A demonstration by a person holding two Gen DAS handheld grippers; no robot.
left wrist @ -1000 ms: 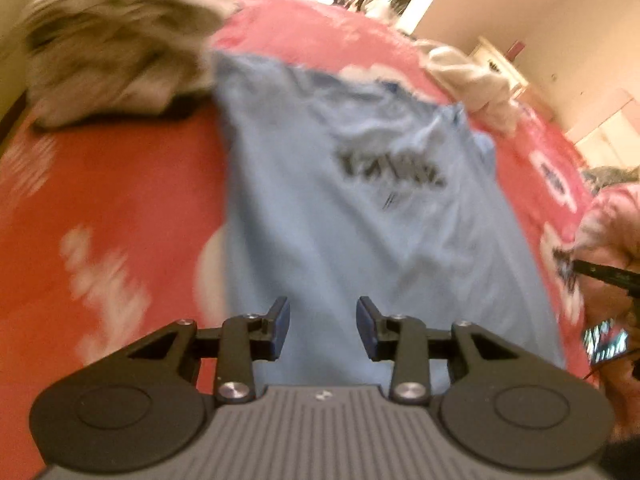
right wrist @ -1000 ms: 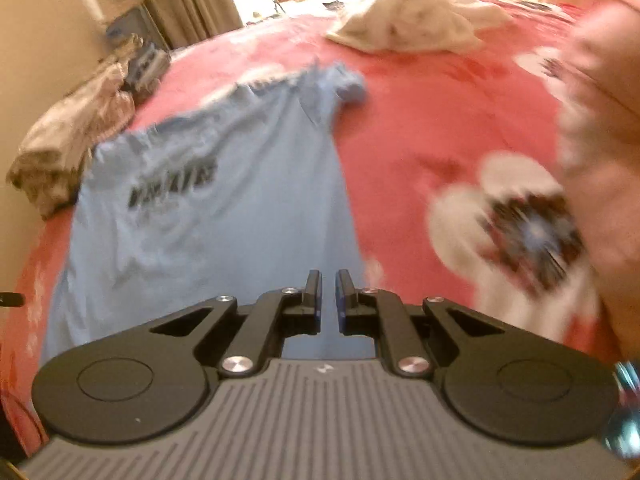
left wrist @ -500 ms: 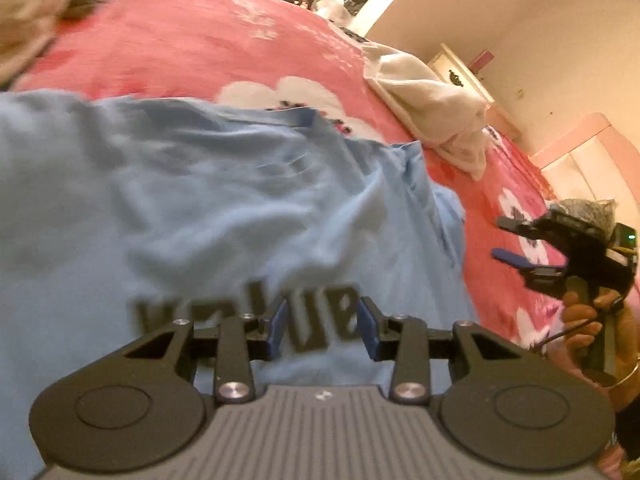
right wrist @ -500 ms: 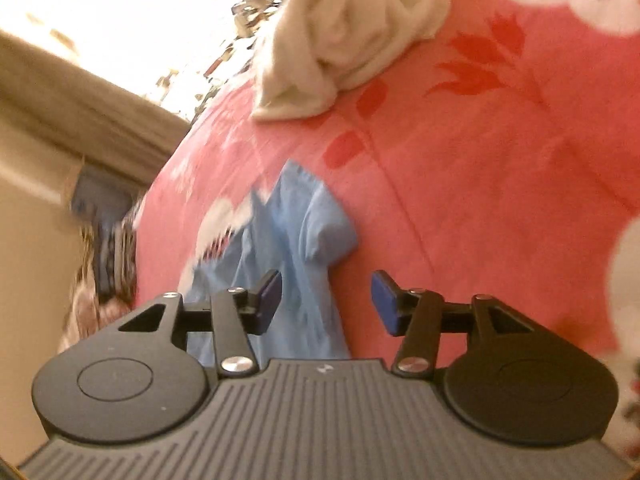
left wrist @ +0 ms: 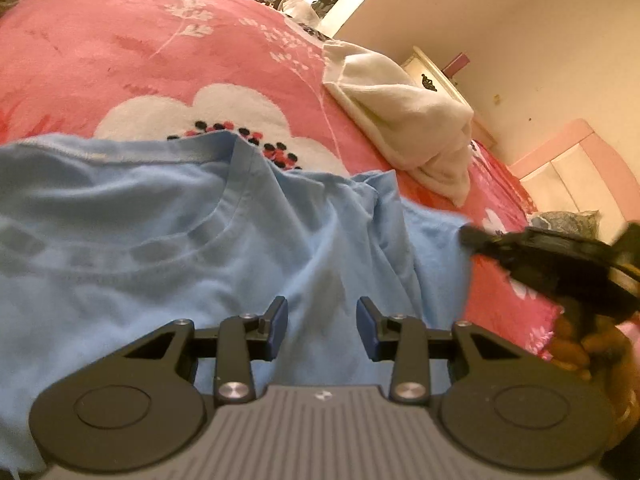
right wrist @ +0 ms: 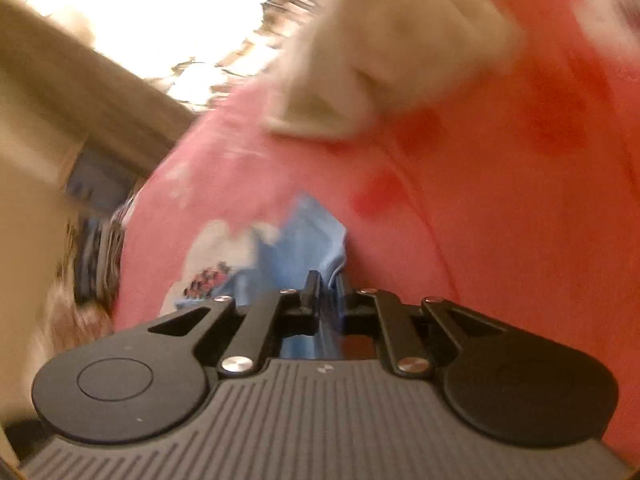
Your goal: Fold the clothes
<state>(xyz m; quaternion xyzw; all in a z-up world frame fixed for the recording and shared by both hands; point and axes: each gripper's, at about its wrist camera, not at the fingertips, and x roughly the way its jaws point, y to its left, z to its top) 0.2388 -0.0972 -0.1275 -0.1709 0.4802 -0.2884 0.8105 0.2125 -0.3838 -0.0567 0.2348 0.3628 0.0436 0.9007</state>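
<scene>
A pink blanket (left wrist: 120, 52) with white flower prints covers the bed. A rumpled cream cloth (left wrist: 404, 120) lies on it near the far edge, and beyond that a pale dresser (left wrist: 436, 76) stands against the wall. A tan curtain (right wrist: 72, 92) hangs at the bright window.

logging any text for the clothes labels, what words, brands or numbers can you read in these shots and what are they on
No readable text in either view.
Blue t-shirt: only the collar and shoulder area shows; no print is in view.
White garment: plain, no lettering.
Pink floral blanket: flower pattern only.
Each gripper body carries a small emblem, too small to read.
The right wrist view is blurred.
</scene>
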